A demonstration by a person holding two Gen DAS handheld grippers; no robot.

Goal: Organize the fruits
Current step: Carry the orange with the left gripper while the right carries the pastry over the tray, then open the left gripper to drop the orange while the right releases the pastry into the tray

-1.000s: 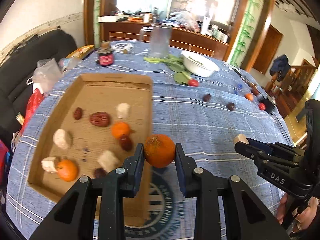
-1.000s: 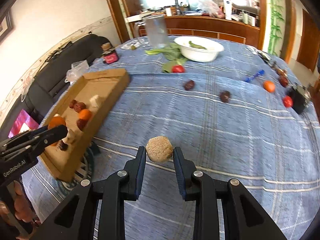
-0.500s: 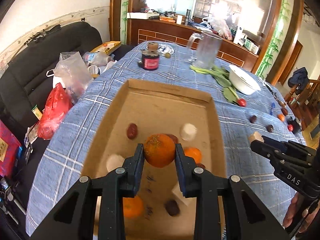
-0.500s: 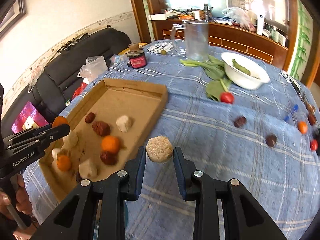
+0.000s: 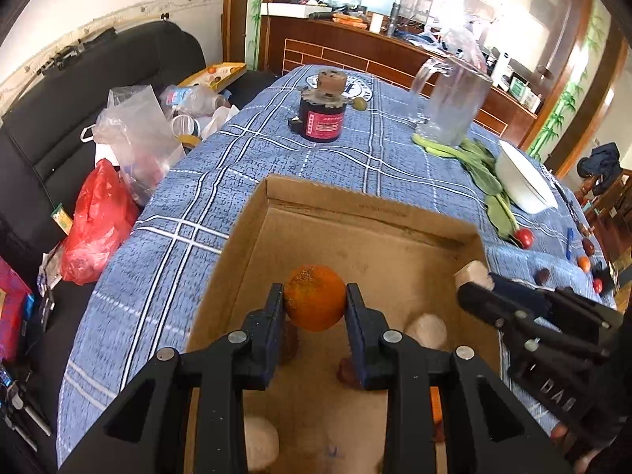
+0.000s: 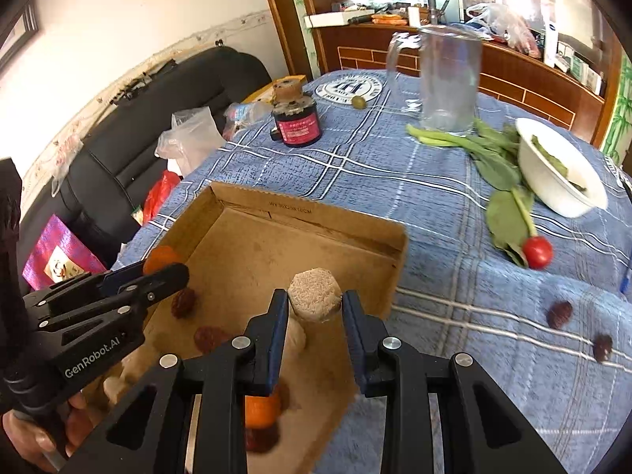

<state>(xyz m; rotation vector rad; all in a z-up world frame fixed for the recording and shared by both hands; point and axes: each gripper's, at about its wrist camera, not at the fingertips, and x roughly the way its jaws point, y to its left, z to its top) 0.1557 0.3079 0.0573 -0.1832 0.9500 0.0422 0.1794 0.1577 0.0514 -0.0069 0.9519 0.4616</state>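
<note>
Hovering over cardboard tray (image 5: pixel 367 213), both grippers loaded.

Left gripper (image 5: pixel 315 303): narrow opening, pads pressed on both sides of orange (image 5: pixel 315 302). Fruit held clear above tray floor, near tray's middle. Just right of its tip, pale round piece (image 5: pixel 427 330) on tray floor; dark red date (image 5: pixel 344 371) partly hidden behind right finger. Another pale piece (image 5: pixel 258 444) below left finger, near bottom edge.

Right gripper (image 6: pixel 315 304): also narrow, clamped on tan, rough-topped hexagonal block (image 6: pixel 315 295). Block held above tray's right half, close to right wall. Beneath and left of this gripper: two dates (image 6: pixel 183 302) (image 6: pixel 208 337) on tray floor, a second small orange (image 6: pixel 260 410) seen between finger bases, a pale lump (image 6: pixel 296 335) behind left finger.

Each gripper visible in the other's view: right one at far right of left view, block at its tip; left one at lower left of right view, orange at its tip, person's hand (image 6: pixel 27 436) on handle.

Ahead of grippers on blue checked desk (image 6: pixel 434 181): dark jar with red label (image 6: pixel 297 124), clear glass mug (image 6: pixel 448 85), leafy greens (image 6: pixel 486 150), white bowl (image 6: pixel 553 170). Right of right gripper: red radish (image 6: pixel 537 252), two loose dates (image 6: pixel 559 315) (image 6: pixel 603 347) on cloth, well apart from tray.

Left of left gripper, off desk: black sofa (image 5: pixel 59 118) with red bag (image 5: pixel 98 221) and clear plastic bags (image 5: pixel 134 130).
</note>
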